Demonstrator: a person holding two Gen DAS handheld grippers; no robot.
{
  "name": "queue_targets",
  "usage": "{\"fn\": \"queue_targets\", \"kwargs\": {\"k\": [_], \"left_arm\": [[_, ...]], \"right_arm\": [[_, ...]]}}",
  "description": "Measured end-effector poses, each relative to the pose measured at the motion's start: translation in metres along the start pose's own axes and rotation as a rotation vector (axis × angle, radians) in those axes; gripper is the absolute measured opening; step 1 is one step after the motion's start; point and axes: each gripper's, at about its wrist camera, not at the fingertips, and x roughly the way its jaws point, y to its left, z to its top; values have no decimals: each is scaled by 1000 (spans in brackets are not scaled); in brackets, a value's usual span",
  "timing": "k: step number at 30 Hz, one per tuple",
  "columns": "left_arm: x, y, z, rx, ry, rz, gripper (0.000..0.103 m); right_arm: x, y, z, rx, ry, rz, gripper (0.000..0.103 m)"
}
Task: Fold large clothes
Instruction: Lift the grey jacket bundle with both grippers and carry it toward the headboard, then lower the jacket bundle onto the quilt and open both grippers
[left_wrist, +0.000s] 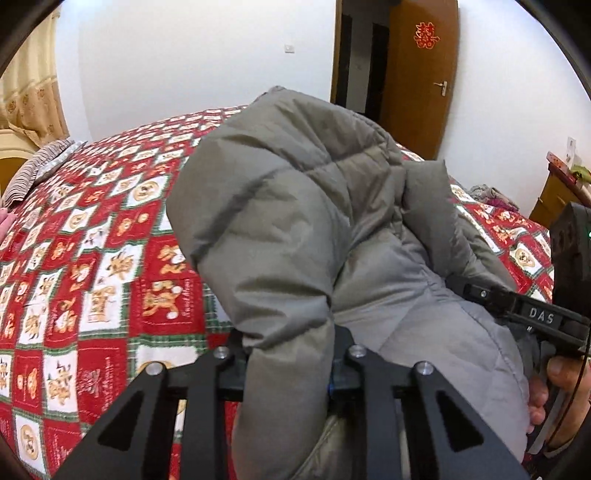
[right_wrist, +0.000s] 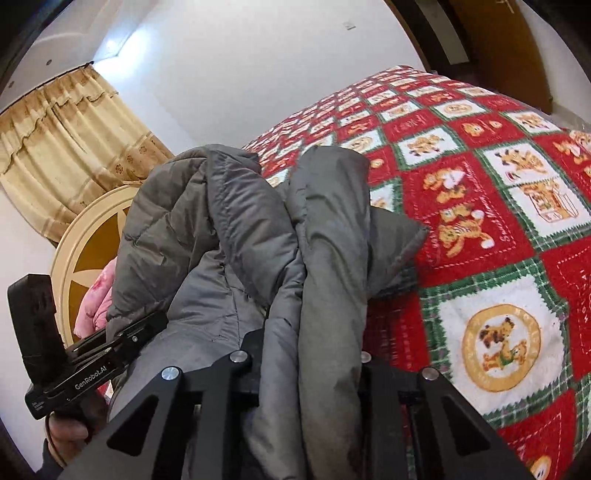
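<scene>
A large grey puffer jacket (left_wrist: 295, 206) is held up above a bed with a red, white and green bear-print quilt (left_wrist: 96, 258). My left gripper (left_wrist: 290, 369) is shut on a thick fold of the jacket that bulges up between its fingers. My right gripper (right_wrist: 306, 373) is shut on another bunched edge of the jacket (right_wrist: 236, 236), which hangs over it. The right gripper shows at the right of the left wrist view (left_wrist: 517, 310), the left gripper at the lower left of the right wrist view (right_wrist: 96, 358). The fingertips are hidden by cloth.
The quilt (right_wrist: 480, 206) covers the bed. A striped pillow (left_wrist: 37, 170) and a cream headboard (right_wrist: 85, 236) lie at one end, with pink fabric (right_wrist: 92, 306) and curtains (right_wrist: 55, 155). A brown door (left_wrist: 417, 74) and a wooden cabinet (left_wrist: 554, 192) stand beyond the bed.
</scene>
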Motion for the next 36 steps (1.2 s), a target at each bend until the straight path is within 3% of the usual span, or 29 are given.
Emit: {"fn": "queue_targets", "kwargs": {"k": [11, 21, 28, 36], "left_arm": [[-48, 37, -9, -36, -51, 64, 24], [-108, 110, -32, -135, -100, 175, 23], [-135, 156, -56, -206, -104, 250, 23], [-151, 190, -79, -265, -107, 294, 23]], "right_arm": [[7, 47, 1, -64, 14, 45, 19], [33, 148, -5, -180, 60, 168, 19], [59, 212, -27, -259, 124, 236, 19], [87, 261, -49, -329, 183, 270, 19]]}}
